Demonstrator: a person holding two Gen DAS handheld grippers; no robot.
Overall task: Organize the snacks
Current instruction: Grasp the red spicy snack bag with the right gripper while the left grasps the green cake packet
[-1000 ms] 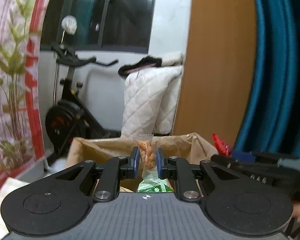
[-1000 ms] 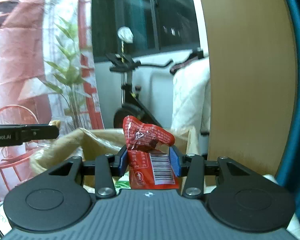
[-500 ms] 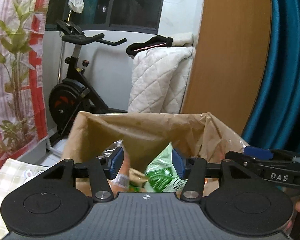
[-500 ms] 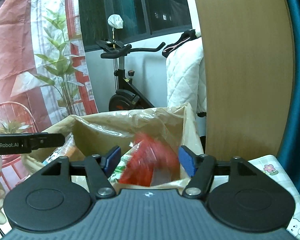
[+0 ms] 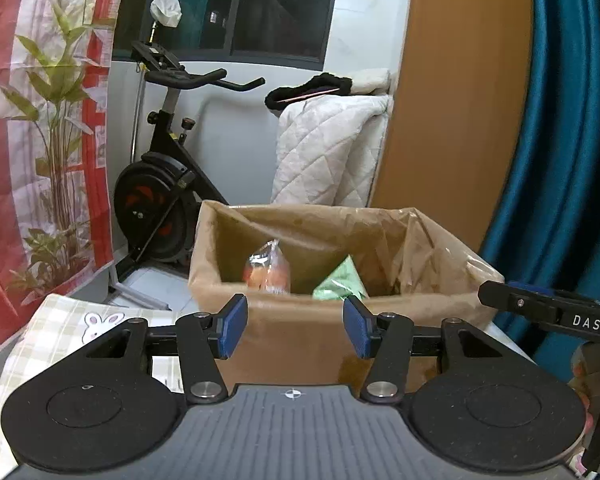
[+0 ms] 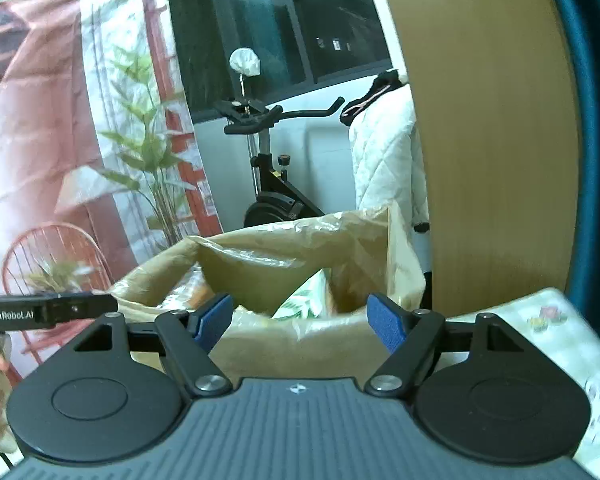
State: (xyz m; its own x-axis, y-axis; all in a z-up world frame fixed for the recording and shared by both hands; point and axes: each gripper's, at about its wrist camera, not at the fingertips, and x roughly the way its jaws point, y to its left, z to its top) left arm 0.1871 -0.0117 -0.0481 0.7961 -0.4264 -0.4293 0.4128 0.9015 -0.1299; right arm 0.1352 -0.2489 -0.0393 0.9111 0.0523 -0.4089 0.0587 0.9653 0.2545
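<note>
While empty, left hand-held gripper [image 5: 291,327] before snack-filled paper bag [image 5: 300,336]

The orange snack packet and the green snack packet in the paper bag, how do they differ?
In the left wrist view, the orange snack packet is clear with orange pieces showing; the green snack packet is opaque and printed. The orange one stands toward the left of the paper bag, the green one toward the middle, its top lower. Both sit loose inside the bag.
</note>
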